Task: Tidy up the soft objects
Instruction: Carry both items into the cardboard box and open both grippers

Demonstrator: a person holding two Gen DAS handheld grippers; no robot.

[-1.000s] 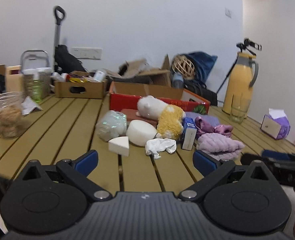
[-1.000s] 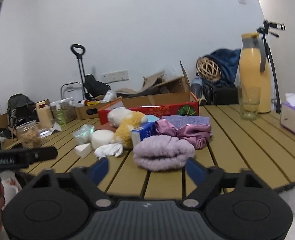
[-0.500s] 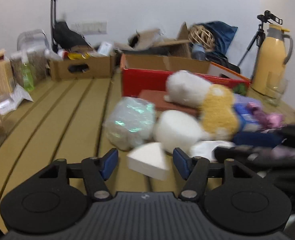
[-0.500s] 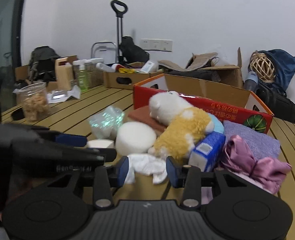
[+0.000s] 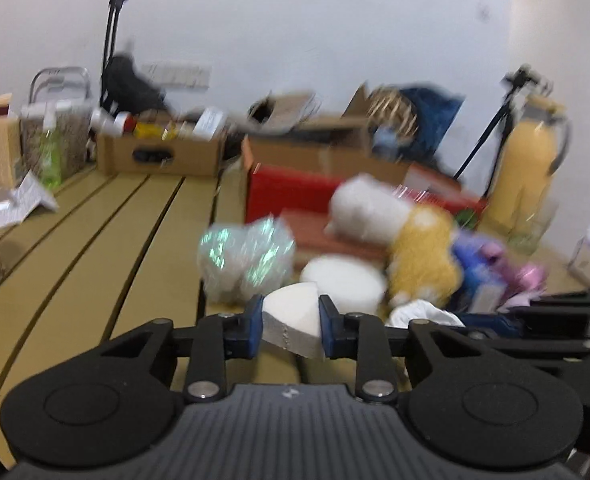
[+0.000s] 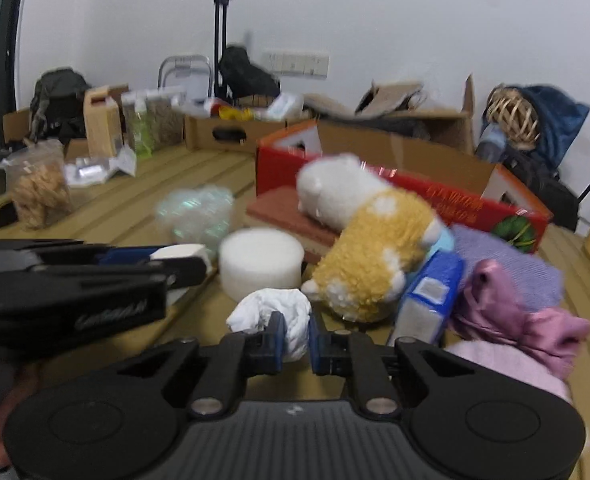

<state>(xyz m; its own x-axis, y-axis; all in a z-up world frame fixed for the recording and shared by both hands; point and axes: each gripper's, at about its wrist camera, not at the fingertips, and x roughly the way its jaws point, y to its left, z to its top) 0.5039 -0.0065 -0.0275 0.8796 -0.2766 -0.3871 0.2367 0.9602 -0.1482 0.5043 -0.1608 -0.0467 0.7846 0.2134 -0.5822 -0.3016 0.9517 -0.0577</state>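
My left gripper (image 5: 290,326) is shut on a white wedge-shaped sponge (image 5: 293,322), held just above the table. My right gripper (image 6: 295,338) is shut on a crumpled white cloth (image 6: 271,312). Behind them lie a round white sponge (image 6: 261,262), a yellow and white plush toy (image 6: 369,240), an iridescent plastic bag (image 5: 247,258), a blue carton (image 6: 429,296), pink satin cloth (image 6: 511,312) and lilac knit cloth (image 6: 503,262). The left gripper shows at the left of the right wrist view (image 6: 175,264).
An open red cardboard box (image 6: 415,196) stands behind the pile on the slatted wooden table (image 5: 95,240). A brown box (image 5: 159,152), jars and bottles stand at the back left. A yellow jug (image 5: 529,184) and a glass stand at the right.
Both grippers closed: the left on the white wedge sponge, the right on the crumpled white cloth. Both views are blurred with motion.
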